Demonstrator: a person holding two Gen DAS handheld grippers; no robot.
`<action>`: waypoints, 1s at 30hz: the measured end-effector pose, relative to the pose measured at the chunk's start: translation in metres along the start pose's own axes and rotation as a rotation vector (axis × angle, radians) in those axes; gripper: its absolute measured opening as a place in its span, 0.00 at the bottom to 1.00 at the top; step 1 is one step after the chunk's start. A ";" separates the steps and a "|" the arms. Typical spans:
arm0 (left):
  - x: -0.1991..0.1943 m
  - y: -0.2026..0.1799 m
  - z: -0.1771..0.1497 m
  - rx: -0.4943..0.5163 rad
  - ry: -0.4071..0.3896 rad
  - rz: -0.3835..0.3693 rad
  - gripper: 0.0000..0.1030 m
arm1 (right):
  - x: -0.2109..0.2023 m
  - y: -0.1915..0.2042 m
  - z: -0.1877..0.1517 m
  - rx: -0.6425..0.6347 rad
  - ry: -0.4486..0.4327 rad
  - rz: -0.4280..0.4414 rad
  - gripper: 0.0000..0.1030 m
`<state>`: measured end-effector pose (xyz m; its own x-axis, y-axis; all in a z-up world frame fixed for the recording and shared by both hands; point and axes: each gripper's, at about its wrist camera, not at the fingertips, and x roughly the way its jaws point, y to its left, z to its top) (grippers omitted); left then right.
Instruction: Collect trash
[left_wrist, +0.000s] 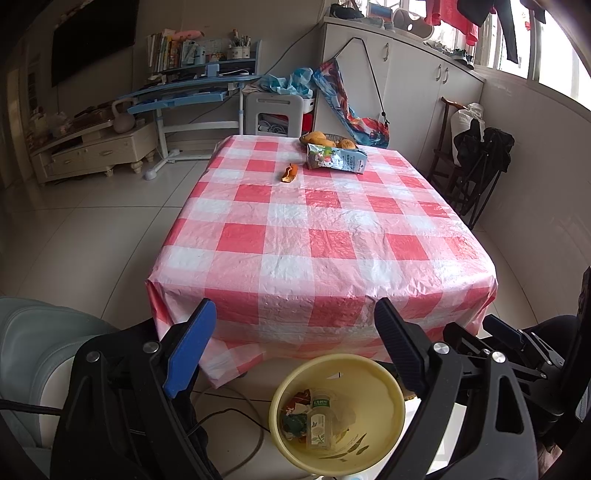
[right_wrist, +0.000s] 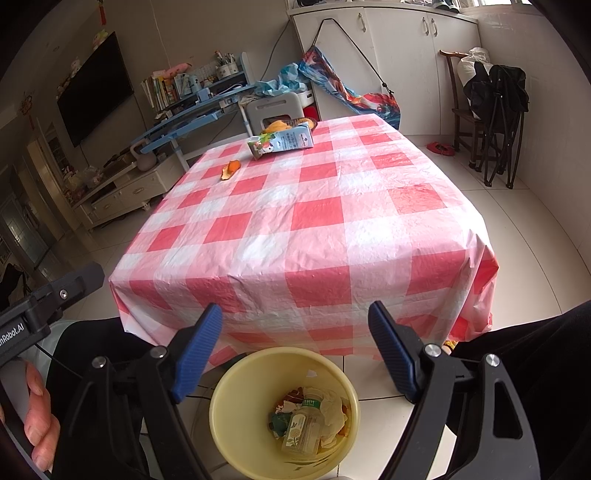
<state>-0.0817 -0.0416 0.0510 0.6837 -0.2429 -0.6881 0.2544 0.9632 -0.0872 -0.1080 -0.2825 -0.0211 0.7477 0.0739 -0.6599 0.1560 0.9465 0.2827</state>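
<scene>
Both tongs — left and right — hang wide open, empty, above the bin; the peel lies across the tabletop, far beyond the bin.

The checked tablecloth is looking like thin plastic sheet, crinkled and catching a soft sheen. The yellow bin is showing smooth, faintly glossy plastic, with a clear plastic bottle and crumpled paper lying inside. The milk carton is reading as printed coated card. The orange peel is looking matt and curled. The floor tiles are gleaming, glazed smooth. The gripper pads are showing ribbed blue rubbery facing on matt black plastic.
</scene>
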 end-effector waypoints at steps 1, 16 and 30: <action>0.000 0.000 0.000 0.000 0.000 0.000 0.82 | 0.000 0.000 0.000 0.000 0.001 0.000 0.76; 0.000 0.000 0.000 -0.002 0.000 0.001 0.82 | 0.000 0.001 0.000 -0.003 0.001 0.000 0.76; 0.000 0.000 0.000 -0.002 -0.001 0.001 0.82 | 0.001 0.003 -0.001 -0.004 0.001 -0.002 0.76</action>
<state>-0.0817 -0.0412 0.0507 0.6846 -0.2416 -0.6877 0.2520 0.9637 -0.0877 -0.1076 -0.2799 -0.0211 0.7466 0.0728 -0.6613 0.1548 0.9477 0.2791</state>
